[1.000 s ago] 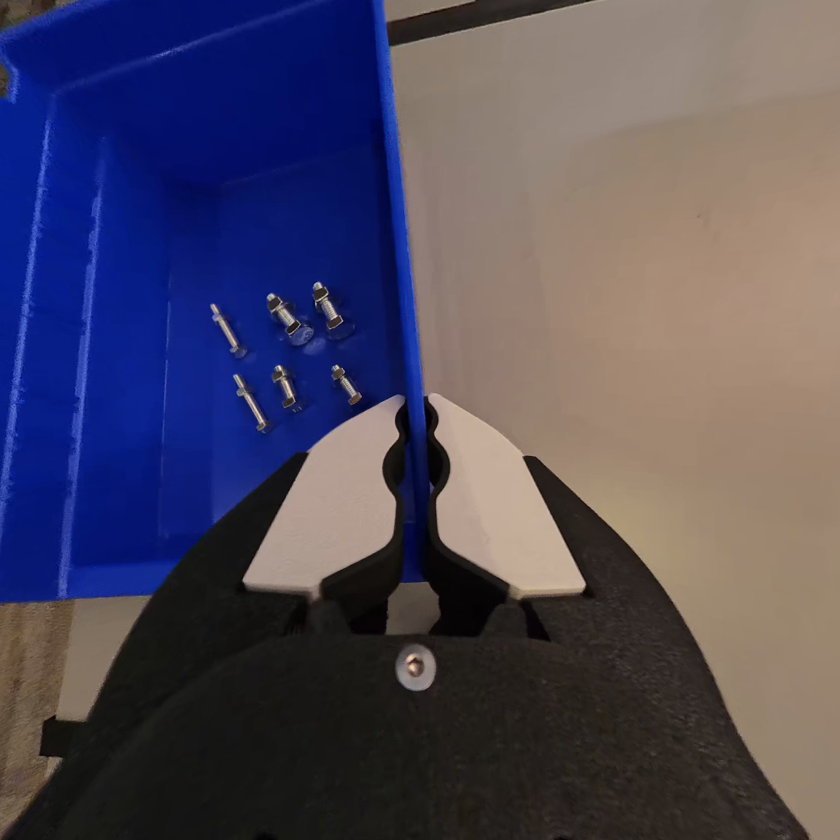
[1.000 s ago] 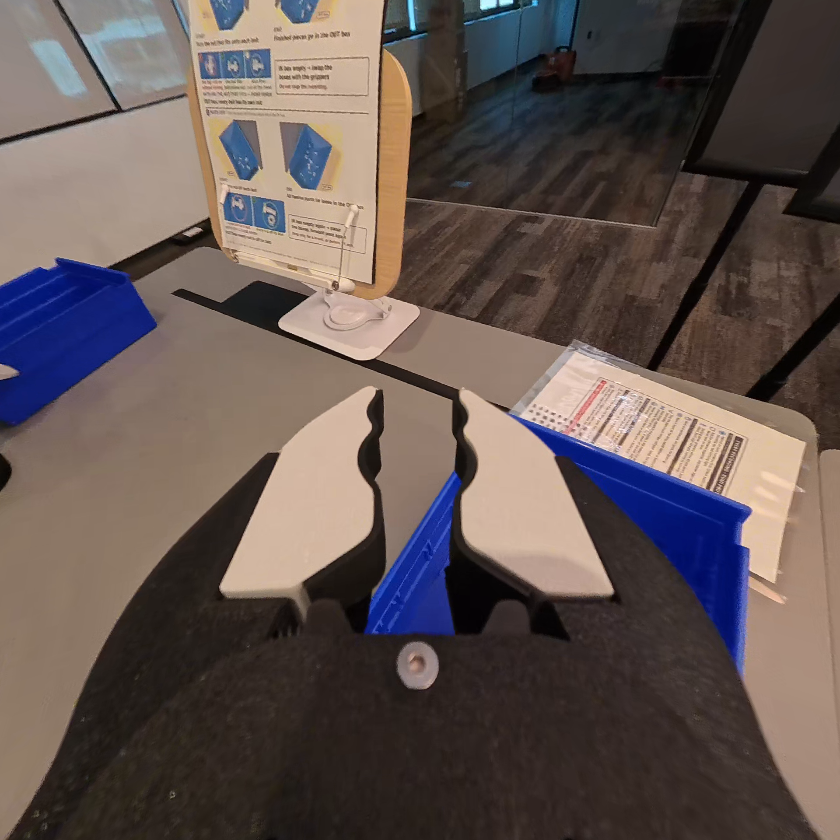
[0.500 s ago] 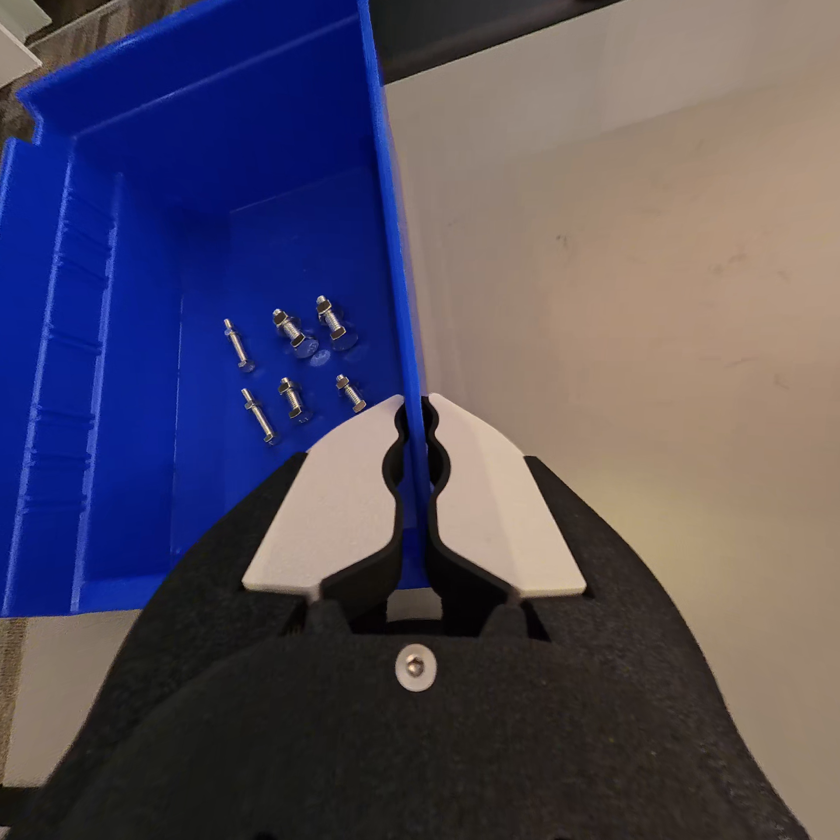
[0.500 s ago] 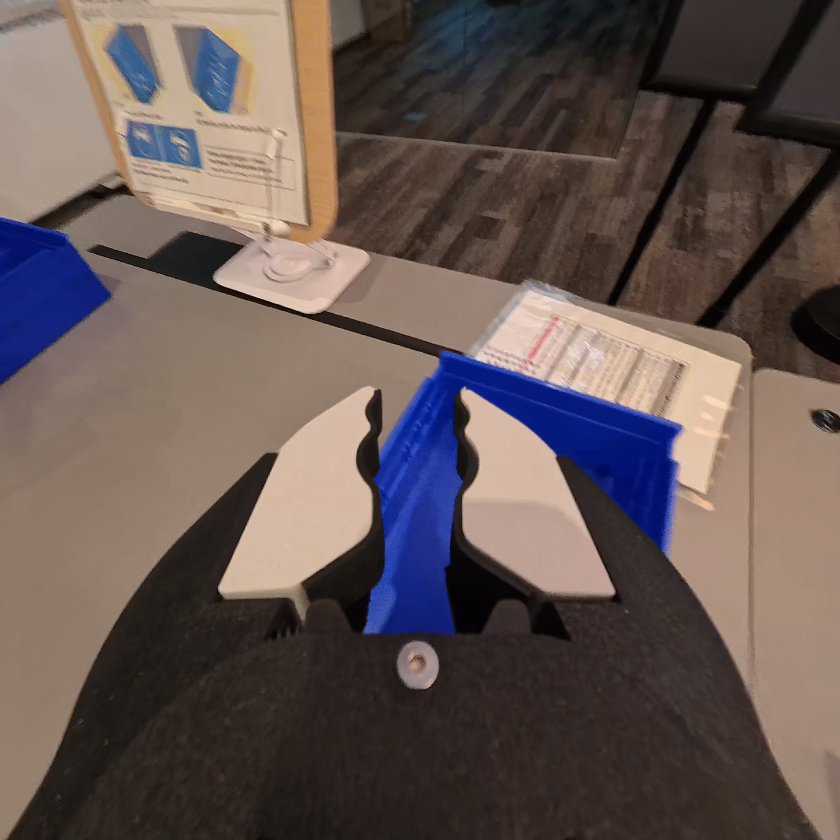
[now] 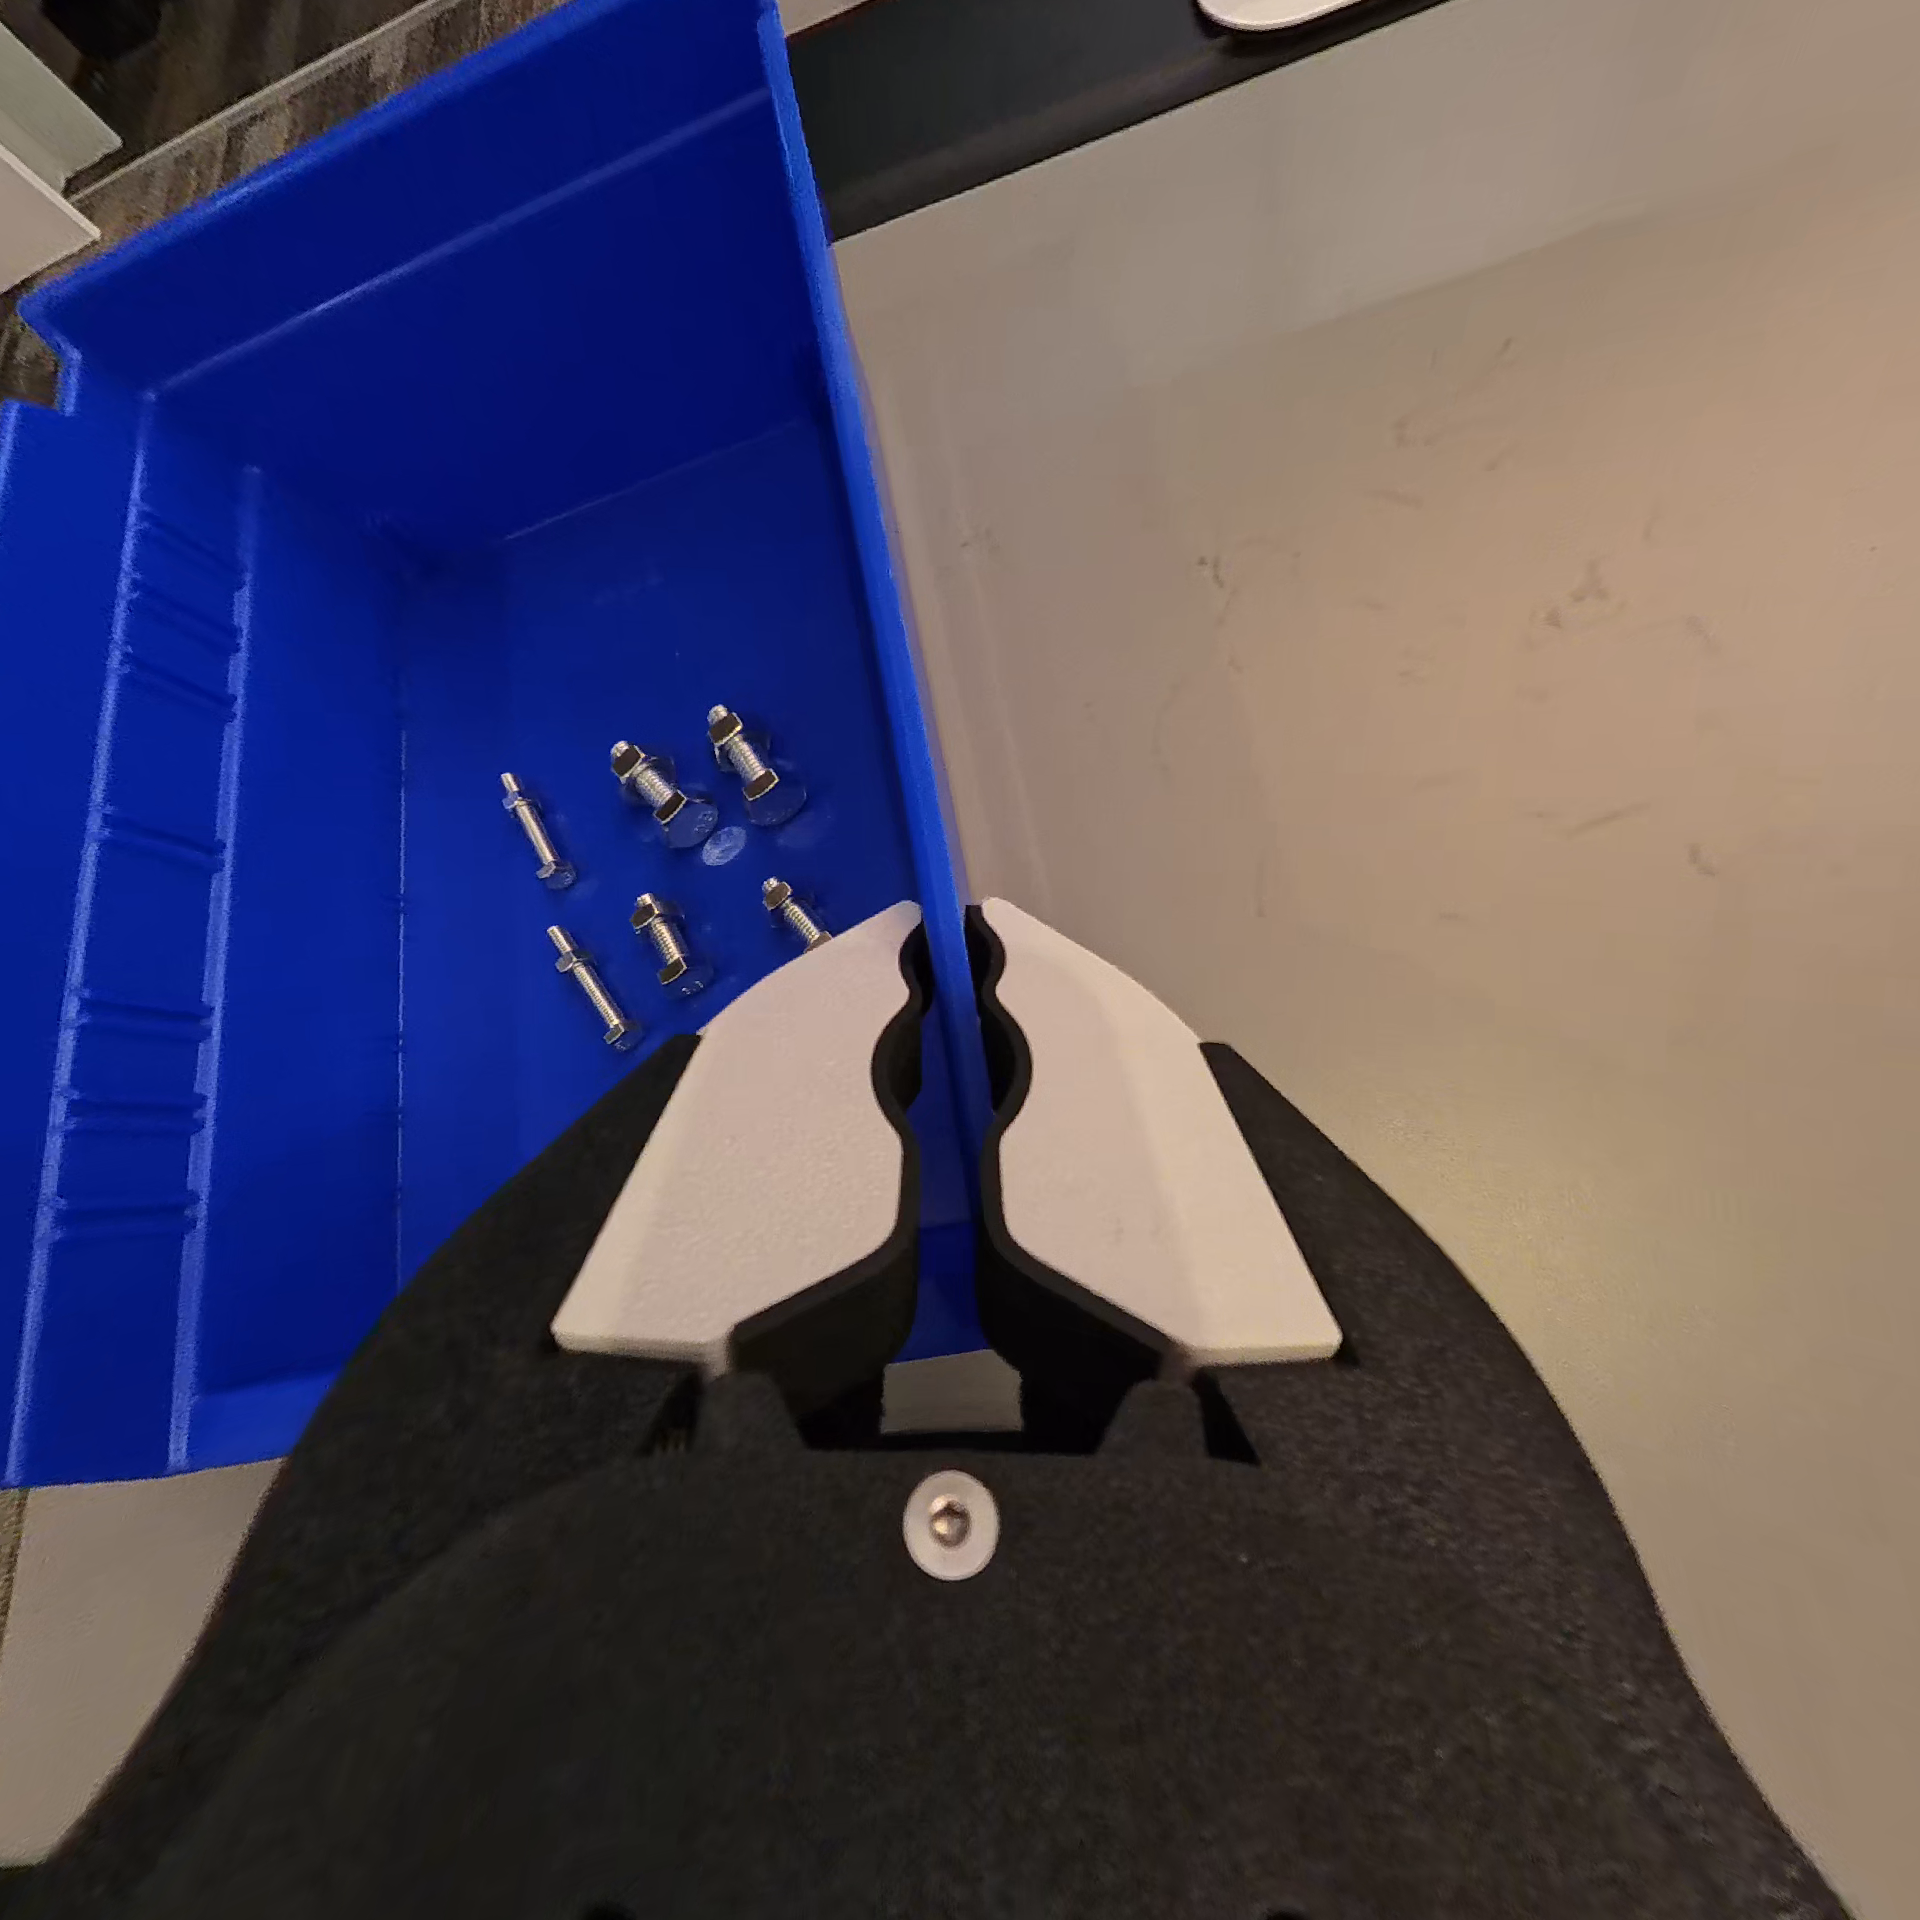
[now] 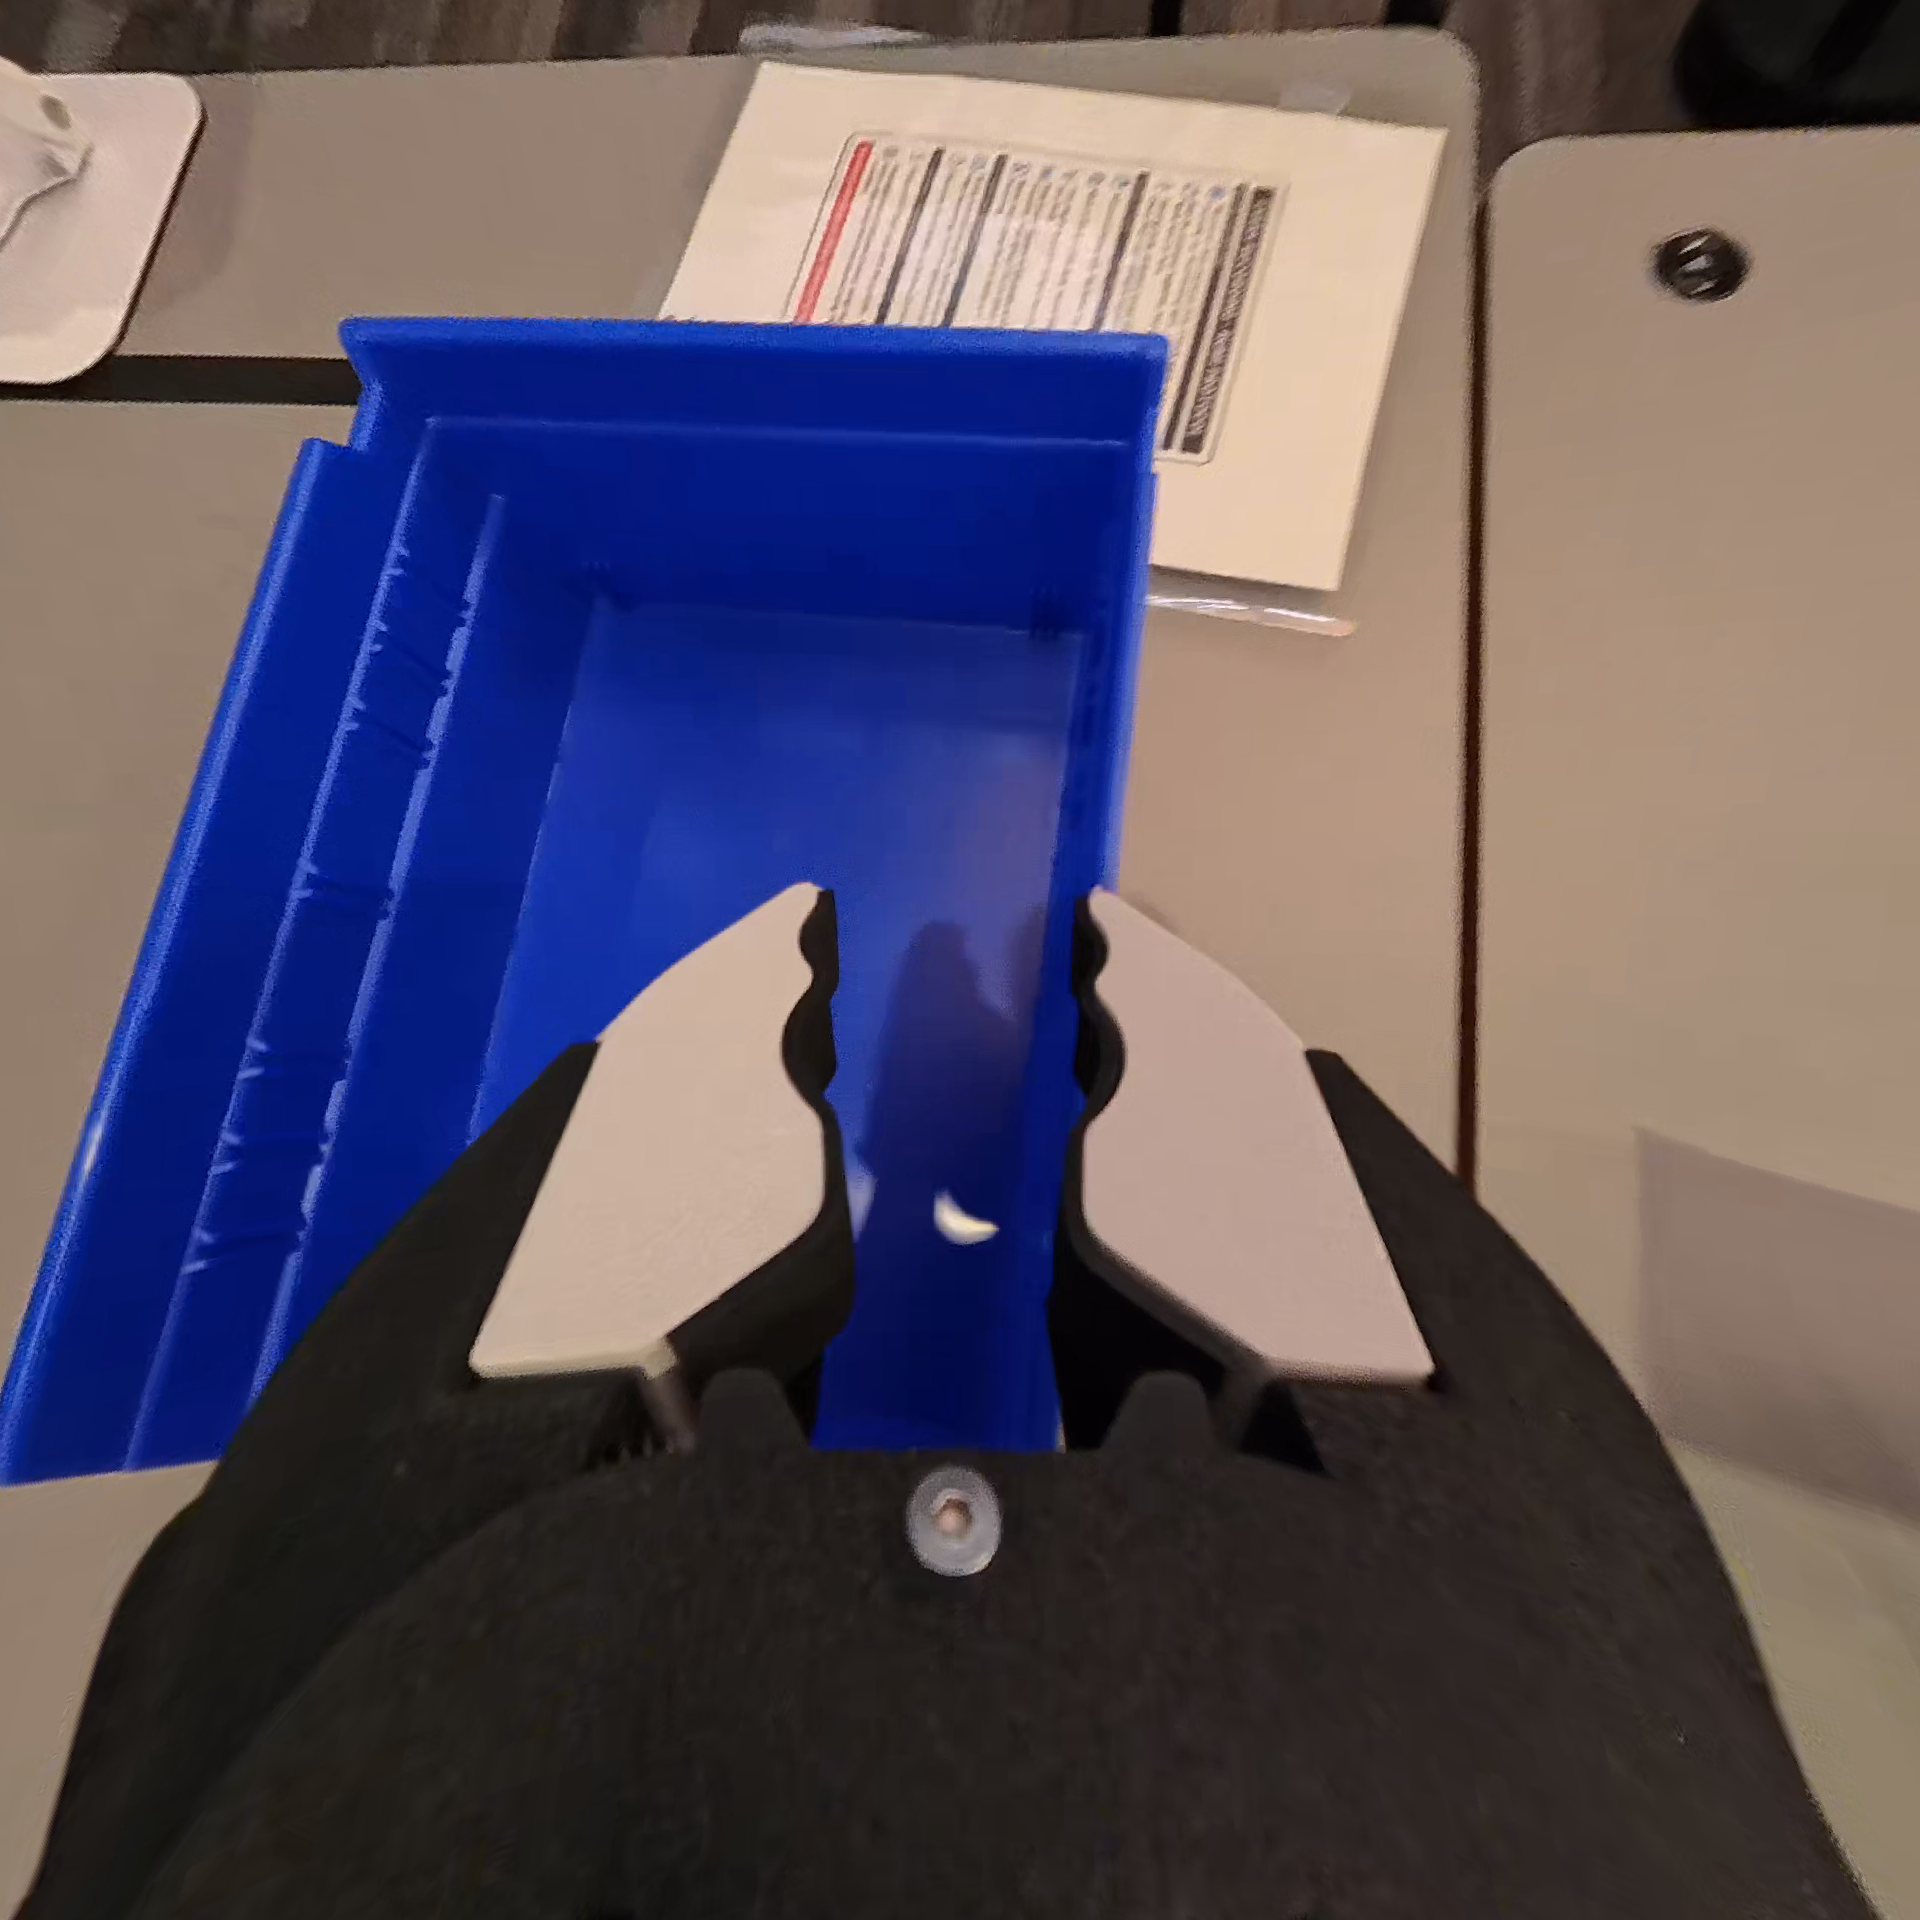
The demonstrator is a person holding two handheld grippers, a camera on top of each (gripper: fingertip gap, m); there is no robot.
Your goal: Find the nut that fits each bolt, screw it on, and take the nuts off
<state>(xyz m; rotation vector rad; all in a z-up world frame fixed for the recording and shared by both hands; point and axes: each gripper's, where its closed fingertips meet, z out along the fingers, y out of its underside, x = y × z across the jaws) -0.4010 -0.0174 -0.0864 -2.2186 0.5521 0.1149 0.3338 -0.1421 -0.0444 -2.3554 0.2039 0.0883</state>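
Office or lab workspace: grey worktop (image 6: 1621, 727), blue plastic parts bin (image 5: 312, 727) holding bolts (image 5: 665, 800), printed sheet (image 6: 1049, 312) in a clear sleeve, white stand base (image 6: 83, 218), carpeted floor (image 5: 260, 62).

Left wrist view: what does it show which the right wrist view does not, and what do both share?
Only the left wrist view shows six bolts with nuts in a blue bin, whose wall the left claw clamps. Only the right wrist view shows the open right claw straddling the wall of another blue bin, and a printed sheet. Both show a table.
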